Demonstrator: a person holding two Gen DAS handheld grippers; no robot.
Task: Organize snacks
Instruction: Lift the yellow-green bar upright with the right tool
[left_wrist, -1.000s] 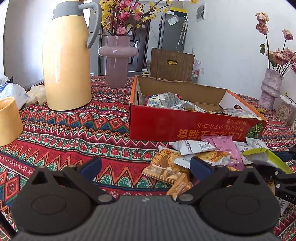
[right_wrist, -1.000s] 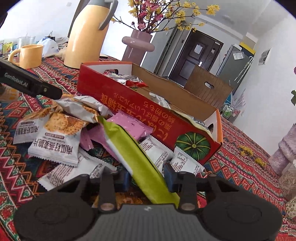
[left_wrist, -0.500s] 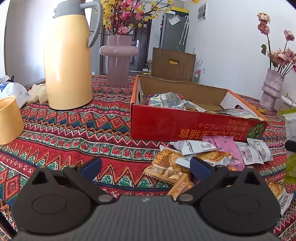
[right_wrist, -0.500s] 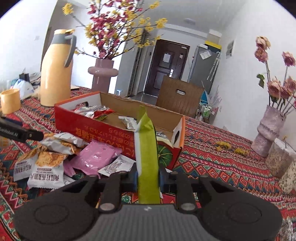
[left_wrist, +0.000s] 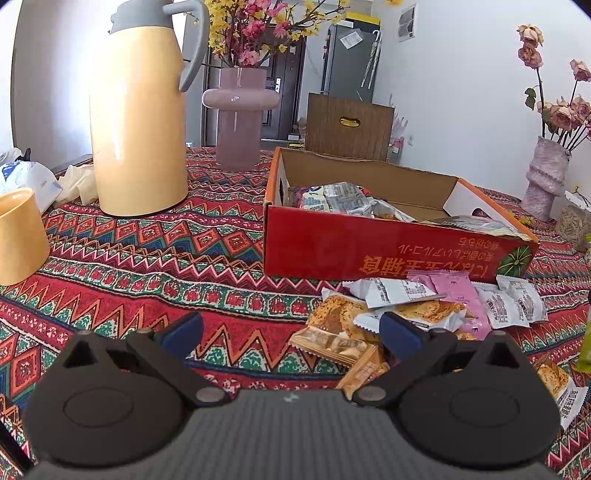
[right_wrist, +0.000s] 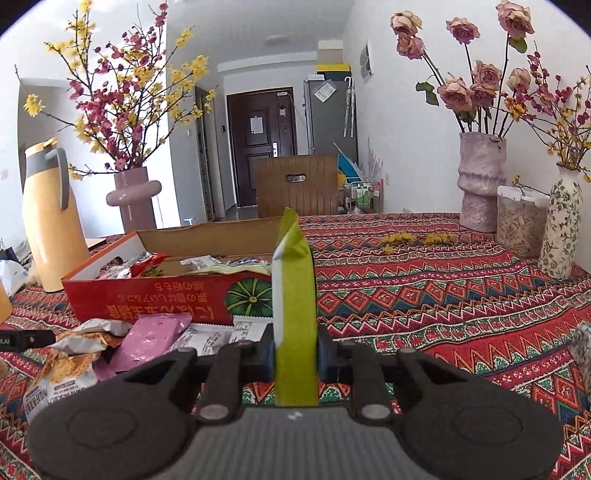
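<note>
Left wrist view: the left gripper (left_wrist: 290, 330) hovers with jaws spread wide and empty over the patterned red tablecloth (left_wrist: 155, 280), beside a heap of loose snack packets (left_wrist: 402, 314) lying before the red cardboard box (left_wrist: 369, 247).

Right wrist view: the right gripper (right_wrist: 295, 356) is clamped on a lime-green snack packet (right_wrist: 293, 280), held upright in front of the box's right end.

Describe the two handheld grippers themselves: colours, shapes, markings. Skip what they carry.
Both look alike. The left gripper has a ribbed dark grey body, two rounded matte black housings with a circular disc outline on each, black linkage arms with grey pivot pins, and blue fingertip pads. The right gripper matches. A small white mark sits mid-body on each. No cables, hands or sleeves show.
</note>
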